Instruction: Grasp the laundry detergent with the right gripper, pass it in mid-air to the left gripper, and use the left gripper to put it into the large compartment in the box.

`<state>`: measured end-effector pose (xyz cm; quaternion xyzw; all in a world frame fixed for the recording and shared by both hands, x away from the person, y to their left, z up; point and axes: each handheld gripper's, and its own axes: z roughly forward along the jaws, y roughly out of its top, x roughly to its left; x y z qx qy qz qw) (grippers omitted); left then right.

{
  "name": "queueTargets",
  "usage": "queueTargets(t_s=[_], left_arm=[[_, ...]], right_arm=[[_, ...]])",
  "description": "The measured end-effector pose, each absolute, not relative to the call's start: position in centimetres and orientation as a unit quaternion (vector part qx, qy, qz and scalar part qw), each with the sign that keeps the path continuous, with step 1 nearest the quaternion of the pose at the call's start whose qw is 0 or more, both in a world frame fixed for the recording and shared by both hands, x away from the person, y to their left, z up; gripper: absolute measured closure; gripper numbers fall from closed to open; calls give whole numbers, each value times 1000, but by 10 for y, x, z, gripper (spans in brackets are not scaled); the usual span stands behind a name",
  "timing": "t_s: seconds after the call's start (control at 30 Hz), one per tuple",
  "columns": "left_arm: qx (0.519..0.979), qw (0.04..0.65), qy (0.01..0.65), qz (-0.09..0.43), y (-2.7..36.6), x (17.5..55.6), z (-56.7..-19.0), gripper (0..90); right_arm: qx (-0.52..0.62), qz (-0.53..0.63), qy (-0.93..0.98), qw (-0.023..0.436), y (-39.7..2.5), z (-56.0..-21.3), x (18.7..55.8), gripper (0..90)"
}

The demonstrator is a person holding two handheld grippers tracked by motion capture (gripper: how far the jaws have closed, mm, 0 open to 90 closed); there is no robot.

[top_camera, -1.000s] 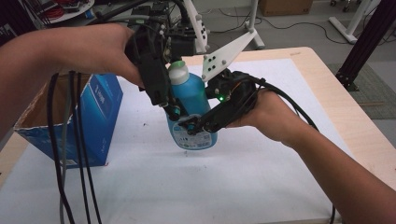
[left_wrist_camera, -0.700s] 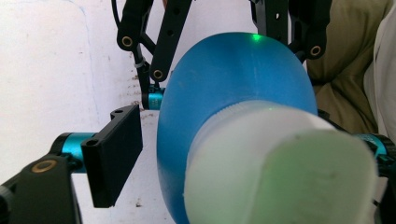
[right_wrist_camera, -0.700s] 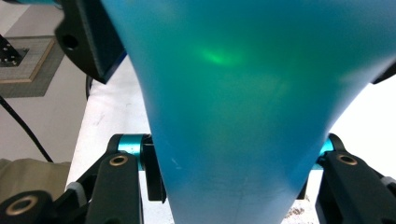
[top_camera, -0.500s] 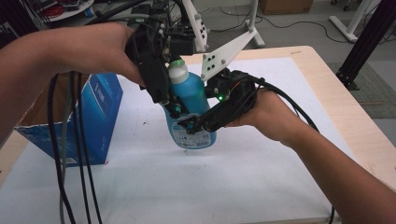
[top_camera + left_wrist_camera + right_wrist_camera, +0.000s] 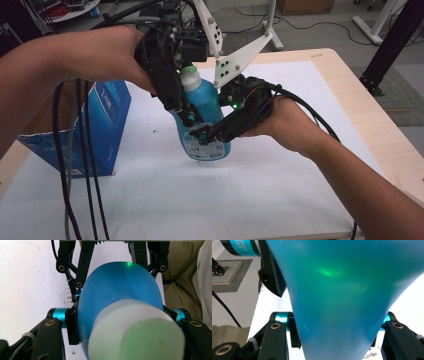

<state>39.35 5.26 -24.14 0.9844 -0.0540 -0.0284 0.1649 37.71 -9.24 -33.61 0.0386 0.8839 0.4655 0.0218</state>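
Barely shifted since a second ago: bottle (image 5: 202, 117) a touch lower, both grippers clamped as before. Stands near upright above the mat (image 5: 250, 190), long axis vertical with a slight lean, white cap (image 5: 189, 76) up and tipped toward the far left, labelled base down, just above or on the mat, cannot tell which. Left gripper (image 5: 186, 116) down from above along the bottle's left side, jaws closed on the body below the cap, as seen in the left gripper view (image 5: 120, 315). Right gripper (image 5: 205, 137) in low from the right, jaws shut around the lower body (image 5: 337, 302), hand (image 5: 285, 125) behind it, forearm running to the bottom right. Blue box (image 5: 75, 125) on the mat's left. Pale wooden table (image 5: 370, 125), grey floor and stand legs beyond.
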Motion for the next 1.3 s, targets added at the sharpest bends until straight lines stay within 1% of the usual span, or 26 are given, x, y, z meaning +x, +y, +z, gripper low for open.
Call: queueTargets(t_s=[0.23,0.27,0.3,0.43,0.5,0.53,0.57,0.63,0.7,0.73,0.77,0.83,0.93,1.0,1.07,1.1,1.17,1.3], left_arm=[[985,164,-50,-31,53,391,-240,377],[985,160,-46,-39,52,391,-238,377],[986,157,-44,-42,51,390,-237,378],[987,148,-39,-44,48,389,-232,379],[988,144,-36,-44,50,389,-227,380],[988,144,-32,-43,51,389,-225,380],[989,142,-31,-41,52,389,-223,380],[989,139,-25,-39,56,390,-218,380],[989,139,-18,-38,59,390,-213,380],[989,139,-15,-36,60,390,-209,380],[990,139,-9,-34,62,390,-206,380],[990,138,1,-29,65,390,-200,380],[988,146,36,-23,71,394,-188,379],[988,146,55,-13,75,397,-181,379],[987,142,72,0,79,398,-175,379],[987,137,79,6,81,399,-172,379],[986,137,91,13,85,401,-167,379],[983,140,117,21,93,402,-155,379]], right_arm=[[36,467,883,16,-92,-335,375,460],[36,467,883,16,-92,-335,375,457],[38,470,882,8,-92,-335,374,449],[38,486,873,0,-95,-332,373,431],[39,493,869,-2,-98,-330,371,376],[42,497,867,0,-101,-328,370,305],[48,499,865,5,-103,-327,370,284],[55,497,866,9,-109,-325,368,208],[68,489,870,11,-116,-324,369,206],[74,485,872,12,-120,-323,369,171],[83,477,875,17,-123,-323,370,115],[101,461,881,21,-131,-321,372,115],[130,419,897,46,-142,-319,372,114],[122,390,911,55,-151,-317,370,115],[112,375,920,32,-162,-314,368,115],[113,365,924,28,-167,-313,367,115],[128,349,928,30,-177,-311,365,114],[121,322,939,28,-193,-312,359,114]])
